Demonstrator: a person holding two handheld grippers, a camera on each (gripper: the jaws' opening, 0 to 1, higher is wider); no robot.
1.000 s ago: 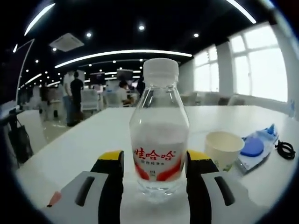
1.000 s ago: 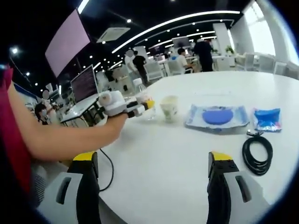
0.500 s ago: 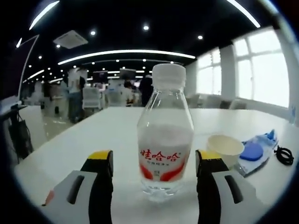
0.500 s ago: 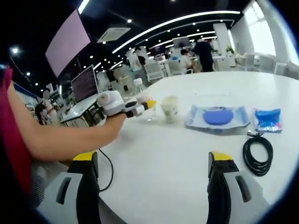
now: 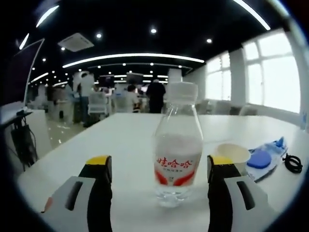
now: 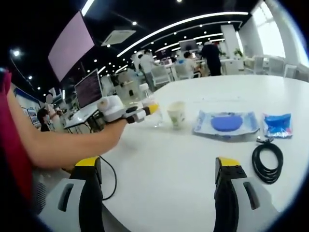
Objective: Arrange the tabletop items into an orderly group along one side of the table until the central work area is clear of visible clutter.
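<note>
The left gripper (image 5: 157,193) is spread wide, the bottle (image 5: 177,150) upright between its jaws and untouched. Just right of it sits the cup (image 5: 232,152), then the blue packs (image 6: 226,122) and cable (image 6: 267,162). The right gripper (image 6: 157,193) is spread, empty. The row looks nearly grouped.

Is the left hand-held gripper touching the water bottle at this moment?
Apart. In the left gripper view, the water bottle stands between the left hand-held gripper's open jaws with white table visible on both sides.
</note>
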